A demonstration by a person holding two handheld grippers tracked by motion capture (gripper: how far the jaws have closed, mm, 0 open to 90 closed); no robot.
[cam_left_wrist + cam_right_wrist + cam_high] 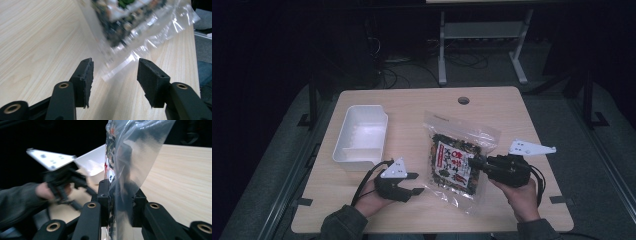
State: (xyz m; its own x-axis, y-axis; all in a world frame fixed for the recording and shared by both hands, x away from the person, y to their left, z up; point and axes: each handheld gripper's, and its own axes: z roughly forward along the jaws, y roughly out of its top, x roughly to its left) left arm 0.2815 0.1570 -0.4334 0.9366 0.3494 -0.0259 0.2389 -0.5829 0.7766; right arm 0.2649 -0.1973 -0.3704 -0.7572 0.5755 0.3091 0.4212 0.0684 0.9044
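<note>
1. Clear plastic makes up the snack bag [457,162], which holds a dark mix behind a red-and-white label and lies across the middle of the light wood counter [422,102], its right side raised.
2. The right gripper [473,162], held in the person's right hand [523,196], has its fingers [103,195] closed narrow on the bag's right edge; in the right gripper view the clear film stands upright, pinched between the two black pads.
3. The left gripper [418,183] rests low on the counter at the bag's left, in the person's left hand [371,199].
4. Its fingers [84,77] stand about half apart and press on nothing; in the left gripper view the bag's clear sealed corner lies just ahead of the gap, with bare wood between the pads.
5. A white plastic bin [360,136] sits on the counter's left part, beyond the left gripper and apart from the bag.
</note>
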